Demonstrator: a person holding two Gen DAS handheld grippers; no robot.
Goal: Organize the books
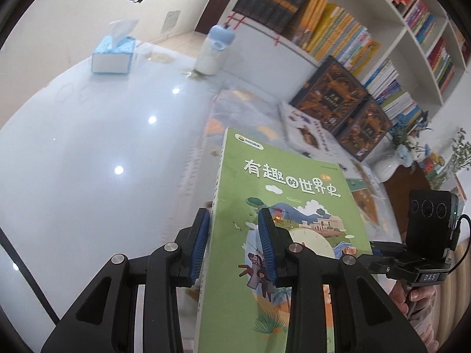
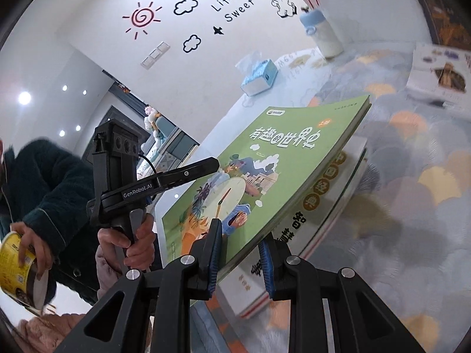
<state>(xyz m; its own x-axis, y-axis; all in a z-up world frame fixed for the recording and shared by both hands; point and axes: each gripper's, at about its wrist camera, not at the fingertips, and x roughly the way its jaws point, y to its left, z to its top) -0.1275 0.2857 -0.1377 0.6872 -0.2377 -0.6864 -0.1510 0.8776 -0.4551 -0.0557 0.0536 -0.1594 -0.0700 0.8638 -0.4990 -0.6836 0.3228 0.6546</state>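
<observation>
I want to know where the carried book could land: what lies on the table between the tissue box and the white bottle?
Nothing: in the left wrist view only bare glossy table separates tissue box and white bottle.

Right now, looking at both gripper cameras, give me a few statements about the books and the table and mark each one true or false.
1. Both grippers clamp the same green book. True: the left gripper and the right gripper each pinch an edge of it.
2. The green book lies flat on the table. False: it is lifted and tilted above another book.
3. A blue tissue box sits on the table. True.
4. The bottle has a red cap. False: its cap is light blue.
5. The bookshelf is empty. False: its compartments hold many books.
</observation>
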